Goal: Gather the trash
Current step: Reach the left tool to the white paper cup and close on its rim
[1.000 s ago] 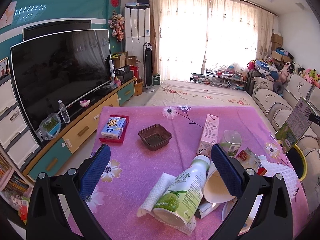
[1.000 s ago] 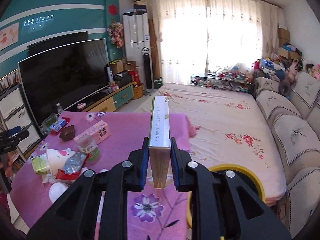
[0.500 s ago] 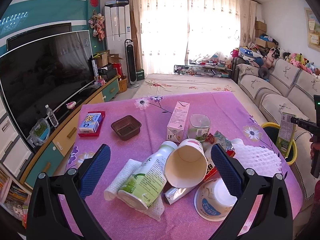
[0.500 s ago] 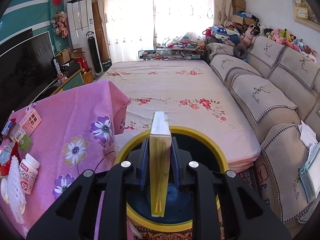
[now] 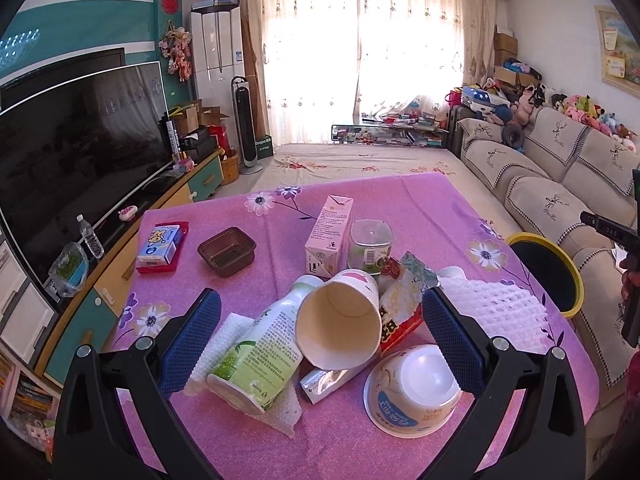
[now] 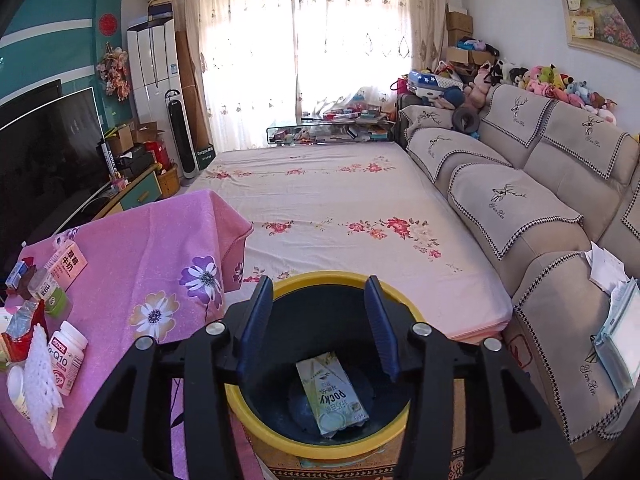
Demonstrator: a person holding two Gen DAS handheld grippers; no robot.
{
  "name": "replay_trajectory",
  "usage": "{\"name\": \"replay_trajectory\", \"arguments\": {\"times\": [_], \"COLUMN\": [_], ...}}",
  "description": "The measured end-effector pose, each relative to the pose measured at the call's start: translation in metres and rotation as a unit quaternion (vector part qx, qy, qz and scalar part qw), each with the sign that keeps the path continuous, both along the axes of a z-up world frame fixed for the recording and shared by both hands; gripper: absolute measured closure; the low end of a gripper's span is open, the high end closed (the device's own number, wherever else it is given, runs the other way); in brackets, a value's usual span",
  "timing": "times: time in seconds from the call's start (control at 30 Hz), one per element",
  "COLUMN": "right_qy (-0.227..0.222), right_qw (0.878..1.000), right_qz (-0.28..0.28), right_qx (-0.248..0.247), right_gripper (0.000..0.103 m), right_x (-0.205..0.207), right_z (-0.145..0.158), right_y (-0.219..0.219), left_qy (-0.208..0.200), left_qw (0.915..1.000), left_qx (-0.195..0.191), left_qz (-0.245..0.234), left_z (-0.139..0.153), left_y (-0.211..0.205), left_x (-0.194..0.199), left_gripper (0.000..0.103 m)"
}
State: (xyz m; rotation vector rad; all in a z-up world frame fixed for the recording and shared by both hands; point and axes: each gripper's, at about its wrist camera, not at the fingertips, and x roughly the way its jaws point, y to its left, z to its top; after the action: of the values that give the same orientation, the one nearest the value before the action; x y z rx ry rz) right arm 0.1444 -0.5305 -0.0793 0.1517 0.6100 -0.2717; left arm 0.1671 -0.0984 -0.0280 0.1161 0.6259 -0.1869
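My right gripper (image 6: 318,326) is open and empty, right above the yellow-rimmed bin (image 6: 280,440). A green Pocky box (image 6: 332,394) lies flat on the bin's dark bottom. My left gripper (image 5: 320,330) is open over a heap of trash on the pink table (image 5: 420,200): a paper cup (image 5: 340,324) on its side, a green-labelled bottle (image 5: 260,356), an upturned white bowl (image 5: 416,388), snack wrappers (image 5: 404,296), white foam netting (image 5: 492,308), a pink carton (image 5: 330,234) and a clear cup (image 5: 370,242). The bin also shows in the left wrist view (image 5: 548,272).
A brown plastic tray (image 5: 227,250) and a blue tissue pack on a red box (image 5: 162,246) lie at the table's left. A white Q10 bottle (image 6: 66,356) lies near the table's right edge. A TV stand (image 5: 120,260) runs along the left, a sofa (image 6: 540,200) along the right.
My right gripper has opened and let go of the Pocky box, which has dropped into the bin. My left gripper has shifted a little closer over the trash heap.
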Motion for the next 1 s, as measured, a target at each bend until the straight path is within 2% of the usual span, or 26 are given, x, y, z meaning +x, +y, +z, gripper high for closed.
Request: {"name": "replay_trajectory", "arguments": {"times": [0.1, 0.2, 0.27, 0.33, 0.4, 0.6, 0.67, 0.73, 0.8, 0.9, 1.0], "right_qy": [-0.004, -0.005, -0.007, -0.008, -0.008, -0.009, -0.008, -0.008, -0.009, -0.011, -0.012], "right_qw": [1.0, 1.0, 1.0, 1.0, 1.0, 0.999, 0.999, 0.999, 0.999, 0.999, 0.999], "right_qz": [0.002, 0.006, 0.009, 0.011, 0.015, 0.027, 0.028, 0.031, 0.033, 0.036, 0.038], "right_qx": [-0.005, -0.008, -0.008, -0.009, -0.009, -0.016, -0.019, -0.017, -0.017, -0.017, -0.017], "right_gripper": [0.053, 0.053, 0.052, 0.052, 0.052, 0.052, 0.052, 0.052, 0.052, 0.052, 0.052], "right_x": [-0.007, -0.013, -0.015, -0.016, -0.016, -0.019, -0.02, -0.02, -0.02, -0.02, -0.022], "right_z": [0.003, 0.003, 0.003, 0.002, 0.001, -0.001, -0.001, -0.001, 0.0, 0.001, 0.002], "right_y": [0.004, 0.009, 0.01, 0.012, 0.014, 0.022, 0.024, 0.024, 0.026, 0.028, 0.03], "left_qy": [0.007, 0.014, 0.021, 0.031, 0.048, 0.09, 0.093, 0.091, 0.091, 0.087, 0.063], "left_qw": [0.9999, 0.9992, 0.9985, 0.9976, 0.9964, 0.9939, 0.9939, 0.9944, 0.9946, 0.9949, 0.997], "left_qx": [0.002, -0.012, -0.007, -0.001, 0.0, -0.016, -0.015, -0.01, -0.003, 0.001, 0.011], "left_qz": [-0.015, -0.035, -0.05, -0.062, -0.07, -0.062, -0.057, -0.053, -0.051, -0.052, -0.044], "left_z": [-0.006, -0.01, -0.012, -0.016, -0.02, -0.037, -0.04, -0.042, -0.044, -0.045, -0.039], "left_y": [-0.009, -0.015, -0.023, -0.031, -0.037, -0.038, -0.038, -0.036, -0.037, -0.036, -0.034], "left_x": [0.0, -0.002, -0.002, 0.001, 0.008, 0.032, 0.037, 0.04, 0.043, 0.044, 0.037], "left_gripper": [0.004, 0.007, 0.015, 0.031, 0.038, 0.062, 0.07, 0.084, 0.093, 0.097, 0.099]}}
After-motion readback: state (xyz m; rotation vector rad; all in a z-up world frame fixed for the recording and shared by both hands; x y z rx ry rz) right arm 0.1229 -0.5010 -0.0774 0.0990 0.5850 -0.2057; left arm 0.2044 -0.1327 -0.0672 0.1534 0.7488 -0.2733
